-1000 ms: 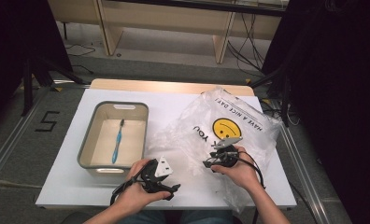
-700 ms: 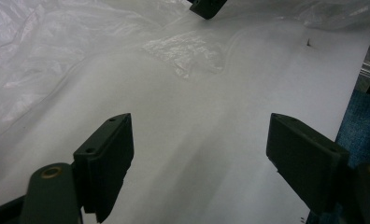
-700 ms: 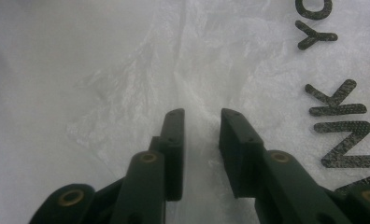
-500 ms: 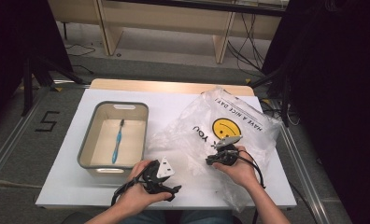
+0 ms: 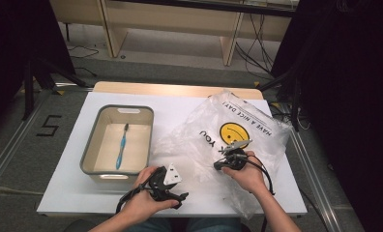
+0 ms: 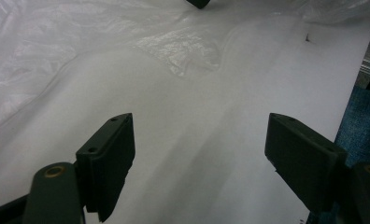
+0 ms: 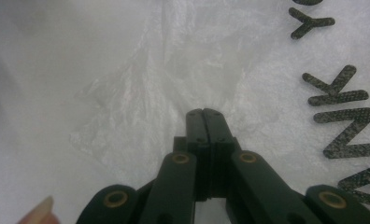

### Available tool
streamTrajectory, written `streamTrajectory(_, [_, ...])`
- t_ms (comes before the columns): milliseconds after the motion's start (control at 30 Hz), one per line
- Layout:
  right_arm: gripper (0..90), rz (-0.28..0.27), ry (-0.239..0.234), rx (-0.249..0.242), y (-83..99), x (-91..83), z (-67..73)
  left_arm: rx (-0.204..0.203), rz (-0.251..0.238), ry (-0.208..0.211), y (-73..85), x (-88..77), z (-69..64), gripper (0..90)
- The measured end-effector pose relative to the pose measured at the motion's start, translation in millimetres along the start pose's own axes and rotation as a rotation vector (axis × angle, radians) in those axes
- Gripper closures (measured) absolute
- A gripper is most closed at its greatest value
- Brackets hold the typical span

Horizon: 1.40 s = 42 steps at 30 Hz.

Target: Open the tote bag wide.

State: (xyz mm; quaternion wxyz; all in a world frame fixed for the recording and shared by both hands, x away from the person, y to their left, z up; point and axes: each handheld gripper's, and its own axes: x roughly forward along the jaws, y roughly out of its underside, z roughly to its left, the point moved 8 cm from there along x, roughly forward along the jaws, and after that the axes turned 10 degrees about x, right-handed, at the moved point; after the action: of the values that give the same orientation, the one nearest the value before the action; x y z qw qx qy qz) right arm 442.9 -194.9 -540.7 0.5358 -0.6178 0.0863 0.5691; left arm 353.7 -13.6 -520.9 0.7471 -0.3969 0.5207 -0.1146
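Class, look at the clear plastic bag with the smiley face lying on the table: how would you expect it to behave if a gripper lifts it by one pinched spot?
The plastic bag looks thin and crinkled, so it will probably droop limply. Seemingly empty, it is likely very light. Its glossy film may slip from the right gripper.

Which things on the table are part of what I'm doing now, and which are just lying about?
In the job:
- plastic bag, clear, printed with a smiley
- right claw, jaws just closed at the bag's film; whether a fold is pinched I cannot tell
- left claw, open over the bare table

Lying about:
- grey bin
- blue toothbrush inside the bin
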Motion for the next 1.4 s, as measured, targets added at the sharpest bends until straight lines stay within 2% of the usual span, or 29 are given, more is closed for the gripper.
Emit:
streamTrajectory(67, [90.0, -0.023, 0.002, 0.001, -3.0, -3.5, 0.6, -0.001, -0.001, 0.0, -0.1, -0.1, 0.1, 24.0])
streamTrajectory(200, [90.0, -0.11, 0.011, 0.014, -15.1, -17.7, 2.0, -0.002, -0.003, -0.001, -0.2, -0.3, 0.8, 24.1])
streamTrajectory(467, [90.0, -0.304, 0.076, -0.004, -40.1, -48.4, 5.6, -0.006, -0.021, -0.013, -2.7, -1.3, 3.0, 25.9])
streamTrajectory(633, [90.0, -0.401, 0.11, -0.041, -52.5, -65.8, 13.5, -0.003, -0.059, -0.058, -15.4, -1.2, 12.0, 31.5])
streamTrajectory(800, [90.0, -0.48, 0.131, -0.073, -62.8, -78.8, 21.6, -0.022, -0.1, -0.09, -28.2, -0.6, 23.9, 35.9])
streamTrajectory(1033, [90.0, -0.542, 0.149, -0.084, -70.2, -87.5, 24.4, -0.027, -0.131, -0.111, -39.8, -1.2, 32.9, 40.1])
streamTrajectory(1233, [90.0, -0.548, 0.145, -0.081, -70.3, -89.1, 24.7, -0.019, -0.188, -0.186, -66.3, -8.4, 55.3, 46.2])
streamTrajectory(1300, [90.0, -0.546, 0.14, -0.081, -70.0, -89.3, 24.7, 0.008, -0.189, -0.21, -76.1, -6.2, 62.0, 46.0])
streamTrajectory(1400, [90.0, -0.544, 0.137, -0.083, -69.8, -89.5, 25.0, 0.046, -0.151, -0.244, -88.9, 5.2, 73.7, 38.1])
